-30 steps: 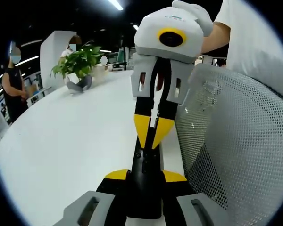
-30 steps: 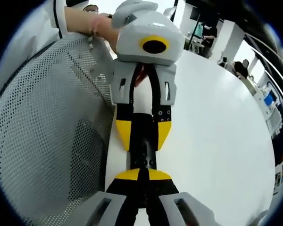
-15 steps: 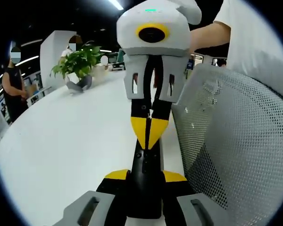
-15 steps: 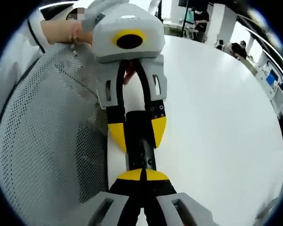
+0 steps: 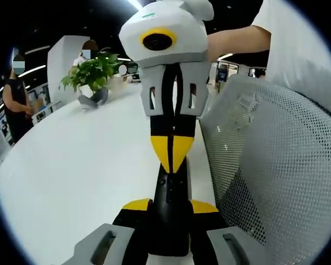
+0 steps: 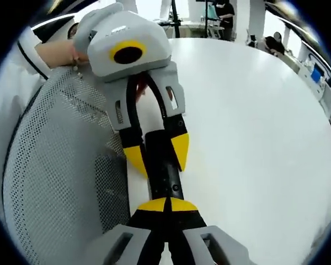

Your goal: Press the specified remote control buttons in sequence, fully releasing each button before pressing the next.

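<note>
Rising higher since a second ago, the right gripper [image 5: 169, 157] points closed yellow tips at the black remote control [image 5: 170, 212], clamped by the left gripper [image 6: 157, 155] above a white table [image 5: 83, 165] beside a mesh chair [image 5: 281, 171].

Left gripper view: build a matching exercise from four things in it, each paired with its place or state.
Things:
1. remote control
2. potted plant
3. mesh chair back
4. right tool

Places or states:
A. at the far end of the white table
B. clamped between the jaws of the left tool
C. along the table's edge, on the view's right
D. yellow tips closed together

Pairs: 1-B, 2-A, 3-C, 4-D
</note>
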